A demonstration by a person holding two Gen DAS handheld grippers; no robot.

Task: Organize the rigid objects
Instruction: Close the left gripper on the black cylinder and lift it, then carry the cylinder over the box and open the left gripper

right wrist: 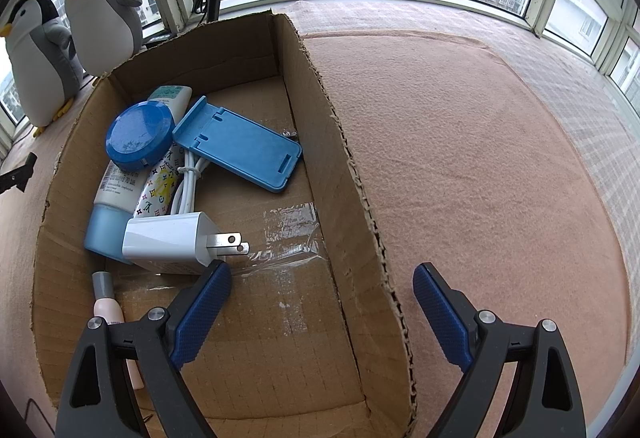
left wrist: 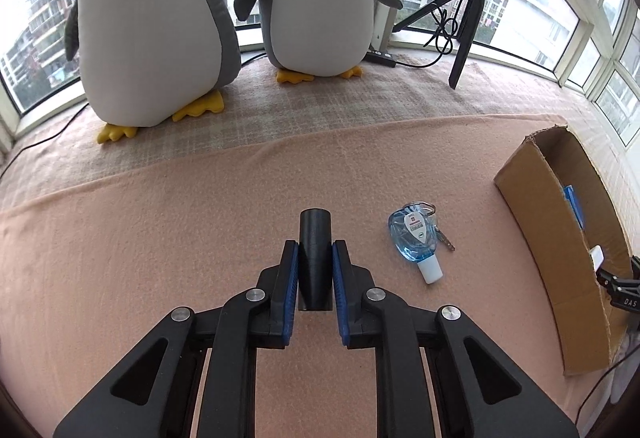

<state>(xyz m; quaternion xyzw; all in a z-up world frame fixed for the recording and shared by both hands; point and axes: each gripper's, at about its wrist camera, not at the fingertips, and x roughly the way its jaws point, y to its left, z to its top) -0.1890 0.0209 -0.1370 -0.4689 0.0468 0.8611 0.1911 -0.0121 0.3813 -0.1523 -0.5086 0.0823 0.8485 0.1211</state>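
While L tongs [left wrist: 315,258] grip 1 cylinder [left wrist: 315,258], 2 penguins [left wrist: 152,21]

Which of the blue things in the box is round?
The blue round tin; the blue phone stand beside it is flat and rectangular, resting against it.

We list: a matt black plastic cylinder [left wrist: 315,258]; a glossy clear blue plastic bottle [left wrist: 415,240]; a rough brown corrugated cardboard box [right wrist: 348,165] with shiny clear tape [right wrist: 290,238]; a smooth white plastic charger plug [right wrist: 170,244] with metal prongs; fuzzy pink fleece cloth [left wrist: 160,238]; textured blue rubber-like gripper pads [right wrist: 200,318].
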